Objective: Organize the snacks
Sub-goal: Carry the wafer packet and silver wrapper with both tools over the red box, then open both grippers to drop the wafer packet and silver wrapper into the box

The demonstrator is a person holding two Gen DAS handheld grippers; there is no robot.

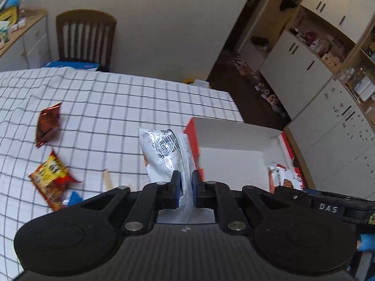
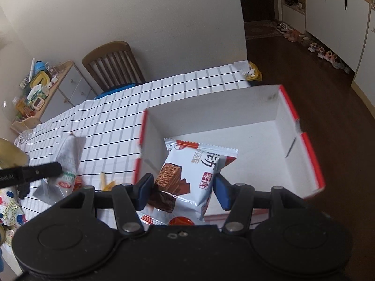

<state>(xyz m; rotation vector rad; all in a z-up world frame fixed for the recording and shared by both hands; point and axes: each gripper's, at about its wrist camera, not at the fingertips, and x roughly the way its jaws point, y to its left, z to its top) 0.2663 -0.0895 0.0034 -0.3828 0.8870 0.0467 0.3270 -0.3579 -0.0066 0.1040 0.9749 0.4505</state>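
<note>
Two sets of tongs work over a desk (image 1: 117, 107) draped in a white cloth with a black grid. The left tongs (image 1: 186, 188) are clamped on the crimped edge of a silvery snack packet (image 1: 161, 154), which stands upright between the blue pads with its barcode facing the camera, held just beside the red outer wall of an open cardboard box (image 1: 232, 138). The right tongs (image 2: 181, 190) stand apart, one pad on each side of a white wafer packet (image 2: 189, 175) printed with a chocolate wafer; whether the pads touch the wrapper cannot be told. That packet sits at the near edge of the box (image 2: 269, 121), whose inside is white and whose rim is red; in the left wrist view the same packet (image 1: 283, 175) shows at the box's near right corner.

On the cloth to the left lie a dark red packet (image 1: 48, 124) and, nearer, an orange-and-red packet (image 1: 50, 180), well apart from the box. A wooden chair (image 1: 85, 39) stands at the far side of the desk against a pale wall. White cupboards (image 1: 328, 93) line the room at right, with shoes (image 2: 323, 51) in a row on the dark floor.
</note>
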